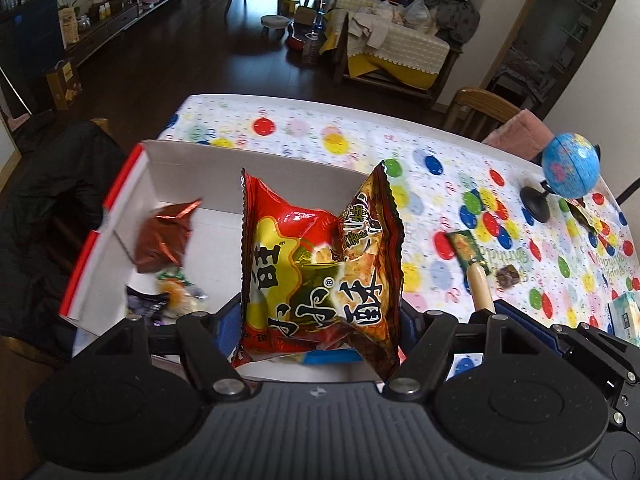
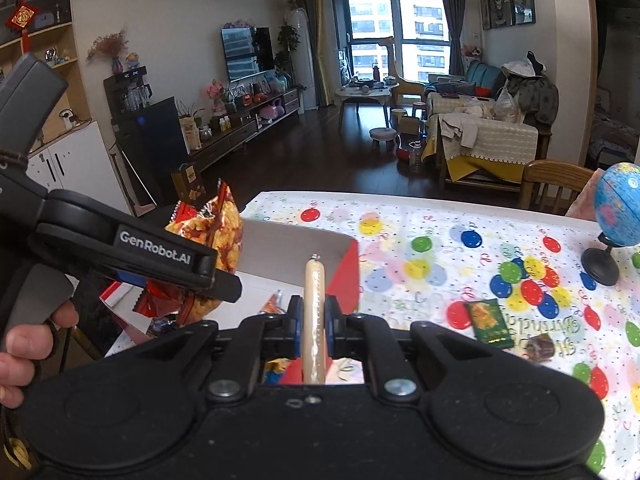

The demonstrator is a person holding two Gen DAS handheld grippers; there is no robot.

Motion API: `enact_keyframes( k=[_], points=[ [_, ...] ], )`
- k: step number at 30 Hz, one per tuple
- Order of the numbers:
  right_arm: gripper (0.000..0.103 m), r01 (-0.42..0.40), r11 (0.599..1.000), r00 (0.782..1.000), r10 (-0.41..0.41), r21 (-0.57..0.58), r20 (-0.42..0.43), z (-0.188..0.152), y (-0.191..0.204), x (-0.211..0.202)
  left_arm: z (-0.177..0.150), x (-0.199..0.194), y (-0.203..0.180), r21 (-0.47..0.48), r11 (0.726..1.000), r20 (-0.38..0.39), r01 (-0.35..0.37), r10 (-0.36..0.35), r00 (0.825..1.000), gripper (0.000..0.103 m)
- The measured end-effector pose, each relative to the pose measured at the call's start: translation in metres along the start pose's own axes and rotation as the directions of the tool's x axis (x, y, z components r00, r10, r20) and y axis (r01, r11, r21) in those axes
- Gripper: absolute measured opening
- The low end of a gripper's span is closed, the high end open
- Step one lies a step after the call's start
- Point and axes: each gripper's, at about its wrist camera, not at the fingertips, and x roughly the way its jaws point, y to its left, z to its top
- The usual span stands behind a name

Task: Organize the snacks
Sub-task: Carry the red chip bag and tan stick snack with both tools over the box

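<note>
My left gripper (image 1: 320, 320) is shut on a red and yellow snack bag (image 1: 312, 264) and holds it above the white box with red sides (image 1: 132, 184). Inside the box lie a brown foil packet (image 1: 160, 240) and other small snacks (image 1: 180, 296). My right gripper (image 2: 314, 320) is shut on a pale sausage stick (image 2: 313, 312), upright, near the box's right wall (image 2: 344, 276). The left gripper with its bag (image 2: 208, 248) shows at left in the right wrist view. A green packet (image 2: 490, 322) and a brown candy (image 2: 540, 347) lie on the balloon tablecloth.
A small blue globe on a black stand (image 2: 616, 216) sits at the table's right. A tissue pack (image 1: 626, 316) lies at the right edge. A wooden chair (image 2: 556, 182) stands behind the table (image 2: 400, 216). A dark jacket (image 1: 52, 200) hangs left of the box.
</note>
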Motion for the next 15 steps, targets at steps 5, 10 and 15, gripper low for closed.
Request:
enact_keyframes(
  k=[5, 10, 15],
  points=[
    [0.009, 0.011, 1.000, 1.000, -0.010, 0.003, -0.011, 0.002, 0.021, 0.016, 0.007, 0.001, 0.025, 0.004, 1.000, -0.002, -0.004, 0.004, 1.000, 0.073],
    [0.009, 0.020, 1.000, 0.999, -0.020, 0.010, -0.033, 0.003, 0.036, 0.035, 0.014, 0.009, 0.047, 0.008, 1.000, -0.011, -0.016, 0.016, 1.000, 0.073],
    [0.009, 0.040, 0.999, 0.997, -0.040, 0.002, -0.063, 0.004, 0.048, 0.059, 0.021, 0.026, 0.072, 0.000, 0.999, -0.036, -0.042, 0.042, 0.998, 0.073]
  ],
)
